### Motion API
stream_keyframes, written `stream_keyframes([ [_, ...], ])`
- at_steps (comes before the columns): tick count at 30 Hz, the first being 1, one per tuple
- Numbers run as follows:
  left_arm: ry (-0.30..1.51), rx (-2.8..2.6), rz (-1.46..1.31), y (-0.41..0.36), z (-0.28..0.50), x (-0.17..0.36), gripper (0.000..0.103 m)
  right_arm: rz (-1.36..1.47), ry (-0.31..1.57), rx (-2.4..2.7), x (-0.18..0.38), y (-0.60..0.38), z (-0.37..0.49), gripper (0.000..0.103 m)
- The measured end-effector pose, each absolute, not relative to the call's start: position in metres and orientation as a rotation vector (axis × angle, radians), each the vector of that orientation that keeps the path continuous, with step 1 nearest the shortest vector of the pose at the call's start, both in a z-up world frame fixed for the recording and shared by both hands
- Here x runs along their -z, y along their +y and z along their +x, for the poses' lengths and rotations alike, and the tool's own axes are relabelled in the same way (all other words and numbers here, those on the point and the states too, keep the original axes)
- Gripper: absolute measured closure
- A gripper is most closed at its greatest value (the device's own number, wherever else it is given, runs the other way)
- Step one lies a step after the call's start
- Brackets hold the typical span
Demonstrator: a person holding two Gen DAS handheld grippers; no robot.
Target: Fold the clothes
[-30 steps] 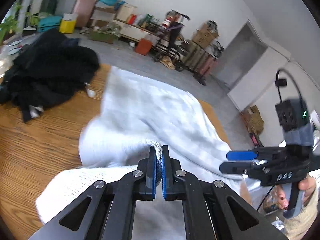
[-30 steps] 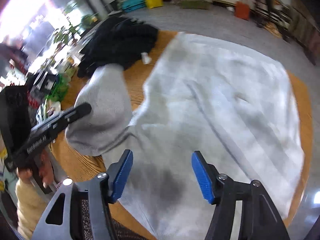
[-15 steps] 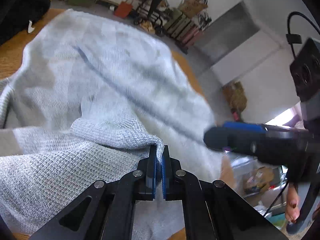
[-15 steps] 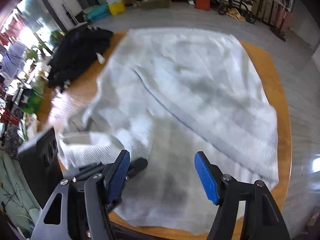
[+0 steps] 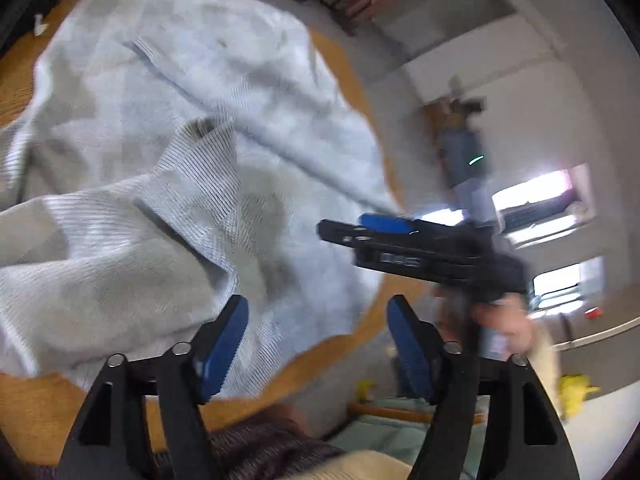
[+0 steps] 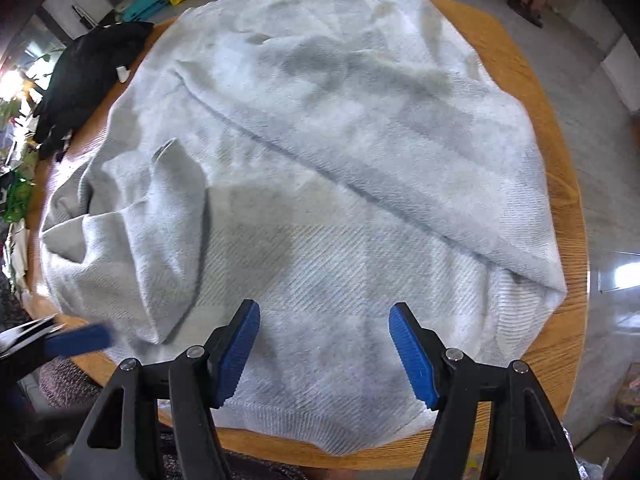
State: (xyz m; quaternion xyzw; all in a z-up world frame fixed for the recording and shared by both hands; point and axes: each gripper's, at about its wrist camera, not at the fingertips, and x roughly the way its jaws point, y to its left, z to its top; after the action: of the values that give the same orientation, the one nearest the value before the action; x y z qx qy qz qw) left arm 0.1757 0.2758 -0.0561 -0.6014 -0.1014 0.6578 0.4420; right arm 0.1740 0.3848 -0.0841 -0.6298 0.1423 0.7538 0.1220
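Note:
A pale grey knit sweater (image 6: 340, 140) lies spread over most of the round wooden table (image 6: 560, 128). One sleeve (image 6: 168, 240) is folded across its body at the left; the same sleeve (image 5: 168, 216) lies crumpled in the left wrist view. My left gripper (image 5: 318, 336) hovers above the sweater's near hem, its jaws opening, nothing between them. My right gripper (image 6: 324, 344) points down over the near hem, open and empty. It also shows side-on as the right gripper (image 5: 372, 236), held in a hand. A blurred blue pad of the left gripper (image 6: 80, 338) shows at lower left.
A heap of black clothes (image 6: 84, 76) lies on the table's far left. Bare table rim runs along the near and right edges. Boxes, bins and a bicycle stand on the floor beyond. A person's lap lies below the table's near edge (image 5: 264, 440).
My left gripper let go of the sleeve and opened wide; the sleeve now lies across the sweater. My right gripper sank toward the near hem, still open.

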Motion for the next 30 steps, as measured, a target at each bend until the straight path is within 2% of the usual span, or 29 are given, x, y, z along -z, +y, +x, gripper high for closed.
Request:
stream_keyframes([
  [2, -0.305, -1.661, -1.471, 0.254, 0.171, 0.039, 0.027, -1.826, 0.421, -2.203, 0.082, 0.385, 0.173, 0.032],
  [6, -0.218, -1.978, -1.500, 0.209, 0.137, 0.037, 0.027, -1.816, 0.420, -2.264, 0.076, 0.366, 0.169, 0.032],
  [11, -0.304, -2.202, -1.548, 0.170, 0.114, 0.057, 0.027, -1.777, 0.162, -2.378, 0.069, 0.305, 0.135, 0.033],
  [15, -0.309, -2.318, -1.617, 0.146, 0.109, 0.072, 0.027, -1.762, 0.114, -2.423, 0.078, 0.271, 0.113, 0.043],
  [17, -0.341, -2.304, -1.650, 0.140, 0.109, 0.080, 0.027, -1.771, 0.079, -2.435, 0.083, 0.256, 0.104, 0.043],
  [22, -0.287, -2.333, -1.658, 0.134, 0.116, 0.081, 0.027, -1.773, -0.078, -2.360, 0.105, 0.236, 0.086, 0.044],
  [23, -0.278, -2.332, -1.653, 0.132, 0.117, 0.080, 0.027, -1.768, -0.091, -2.345, 0.109, 0.238, 0.084, 0.047],
  [24, -0.271, -2.329, -1.650, 0.128, 0.120, 0.079, 0.027, -1.762, -0.086, -2.343, 0.112, 0.242, 0.084, 0.057],
  [25, -0.266, -2.325, -1.647, 0.128, 0.121, 0.079, 0.027, -1.754, -0.061, -2.351, 0.114, 0.248, 0.084, 0.062],
  [26, -0.261, -2.321, -1.643, 0.129, 0.123, 0.078, 0.027, -1.748, -0.004, -2.368, 0.112, 0.255, 0.087, 0.066],
  [28, -0.252, -2.311, -1.639, 0.131, 0.125, 0.077, 0.027, -1.735, 0.112, -2.399, 0.108, 0.269, 0.094, 0.081],
  [30, -0.244, -2.299, -1.638, 0.133, 0.128, 0.076, 0.027, -1.713, 0.247, -2.435, 0.098, 0.286, 0.107, 0.088],
])
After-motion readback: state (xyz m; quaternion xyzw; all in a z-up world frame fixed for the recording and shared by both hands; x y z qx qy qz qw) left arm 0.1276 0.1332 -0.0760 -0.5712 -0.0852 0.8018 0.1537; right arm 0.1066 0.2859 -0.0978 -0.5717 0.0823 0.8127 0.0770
